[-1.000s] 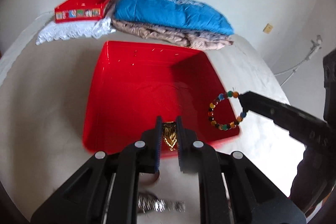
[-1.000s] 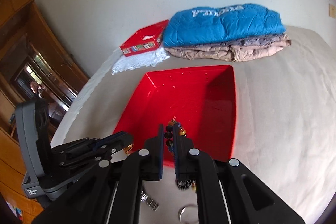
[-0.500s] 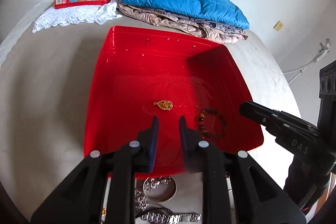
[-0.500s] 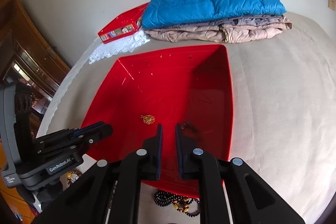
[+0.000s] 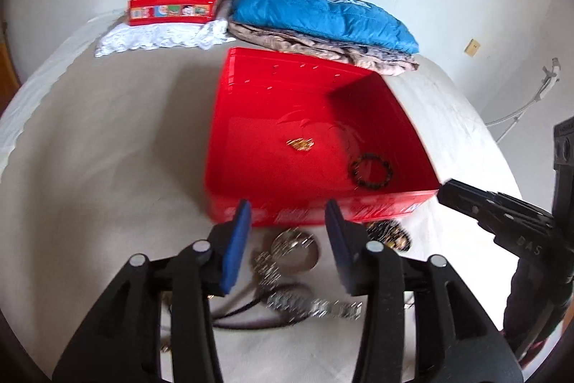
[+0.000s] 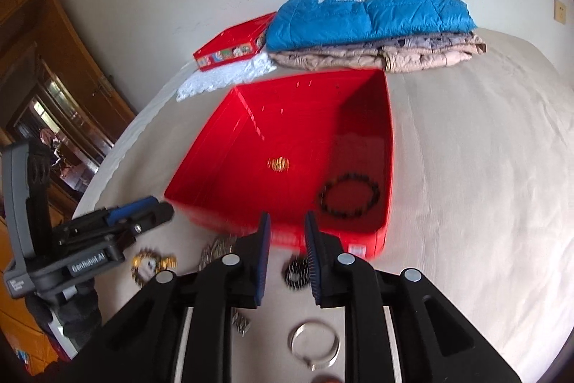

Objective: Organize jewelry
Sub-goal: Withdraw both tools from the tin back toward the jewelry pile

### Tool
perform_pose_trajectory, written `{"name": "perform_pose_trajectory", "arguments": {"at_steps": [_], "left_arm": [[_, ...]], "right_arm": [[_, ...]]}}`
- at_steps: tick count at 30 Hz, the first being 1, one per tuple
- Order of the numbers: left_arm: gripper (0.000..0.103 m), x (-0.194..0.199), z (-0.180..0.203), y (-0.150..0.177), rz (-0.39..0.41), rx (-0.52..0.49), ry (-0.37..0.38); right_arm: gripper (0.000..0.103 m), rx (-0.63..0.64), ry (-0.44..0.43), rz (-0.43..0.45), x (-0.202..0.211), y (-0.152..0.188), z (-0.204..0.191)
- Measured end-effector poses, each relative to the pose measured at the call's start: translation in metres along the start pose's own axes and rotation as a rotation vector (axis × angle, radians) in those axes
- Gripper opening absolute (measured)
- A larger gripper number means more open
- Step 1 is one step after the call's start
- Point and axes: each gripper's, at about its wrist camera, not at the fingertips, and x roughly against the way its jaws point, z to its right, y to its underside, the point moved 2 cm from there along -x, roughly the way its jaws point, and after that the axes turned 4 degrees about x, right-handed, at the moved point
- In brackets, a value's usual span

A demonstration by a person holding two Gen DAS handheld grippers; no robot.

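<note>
Left tool (image 5: 287, 221): jaws opening, blue pads well apart, nothing between them. It hangs just in front of the near wall of the red tray (image 5: 323, 214), above loose jewelry on the bed (image 5: 107, 149).

Right tool (image 6: 287, 228): jaws opening, only a narrow gap so far, nothing gripped. It also sits at the tray's near wall, towards its right-hand corner.

Inside the tray, two items lie on the floor, apart from each other:
- gold pendant (image 5: 300, 144), near the middle
- dark beaded bracelet (image 5: 371, 172), lying flat as a ring near the right wall

On the bed in front of the tray, outside it:
- silver bangle (image 6: 315, 345), under the right tool
- round silver piece (image 5: 295, 248) between the left tool's fingers in the left wrist view, detail blurred
- metal link band (image 5: 315, 306), blurred
- gold beaded bracelet (image 6: 152, 266), near the left tool in the right wrist view
- dark beaded piece (image 6: 296, 271), just in front of the tray wall, partly hidden by the right tool

Behind the tray: folded blue quilt (image 5: 323, 13) on a beige blanket (image 5: 323, 45); small red box (image 5: 175, 4) on a white lace cloth (image 5: 161, 36).
</note>
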Motion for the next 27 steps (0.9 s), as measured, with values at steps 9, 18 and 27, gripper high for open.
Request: {"name": "perform_pose_trajectory", "arguments": {"at_steps": [9,18,27], "left_arm": [[0.054,0.0,-0.017,0.048,-0.052,0.01,-0.026],[0.06,-0.003,-0.012,0.088,-0.112,0.019,-0.015],[0.077,-0.005,-0.004,0.111,-0.135,0.034,-0.008]], "right_arm": [[0.029,-0.002,0.058,-0.094,0.006,0.066,0.008],[0.029,-0.047,0.066,-0.165,0.012,0.114,0.021],[0.038,-0.061,0.074,-0.181,0.01,0.129,0.024]]}}
